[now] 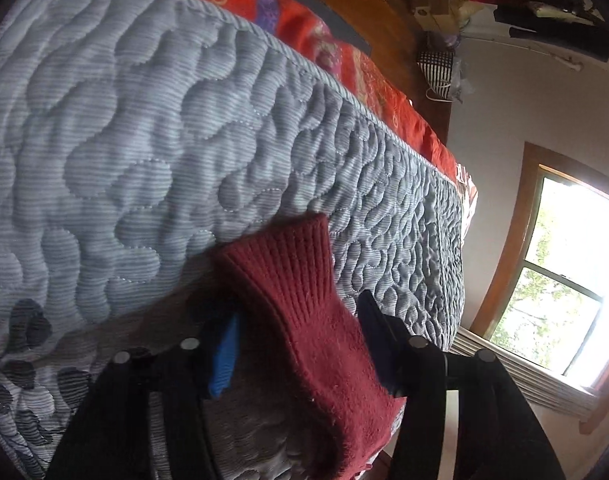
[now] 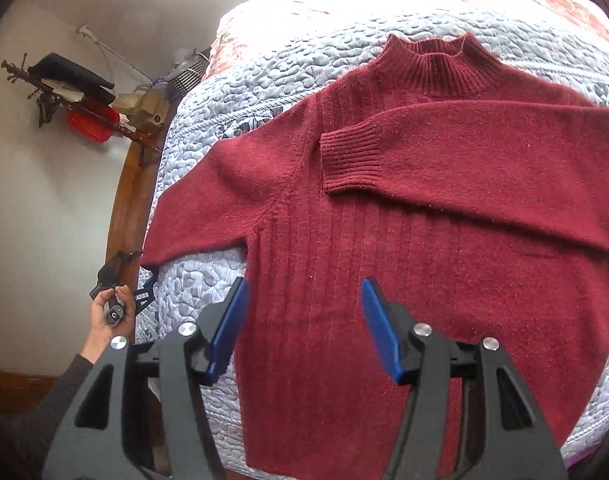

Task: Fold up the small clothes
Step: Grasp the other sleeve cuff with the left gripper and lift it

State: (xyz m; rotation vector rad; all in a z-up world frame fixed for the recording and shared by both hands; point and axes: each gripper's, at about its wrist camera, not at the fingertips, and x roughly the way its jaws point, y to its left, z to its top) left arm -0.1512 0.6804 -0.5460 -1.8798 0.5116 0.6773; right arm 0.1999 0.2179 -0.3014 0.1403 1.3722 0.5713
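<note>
Clearly the step in hand is the second sleeve: the maroon sweater lies face up on the quilted blue-grey bedspread, collar toward the far edge of the bed, with one sleeve already laid across the chest so that its ribbed cuff rests near the middle. The other sleeve runs out toward the bed's side edge, where the wooden bed frame shows, and its cuff end sits between the fingers of the left gripper. Those jaws look spread wide about the knit, though the cloth hides whether the pads pinch it, so I cannot tell if the hold is firm. The right gripper hovers over the sweater's lower body with jaws apart and nothing in them. To do this well, I judge the left should close squarely on the ribbed band, lift only enough to clear the quilt, and carry the cuff across the chest to lie parallel with the first sleeve, folding at the shoulder seam. Soft knit stretches and drags, so the free gripper might usefully press the body flat near the armpit while the sleeve travels.
</note>
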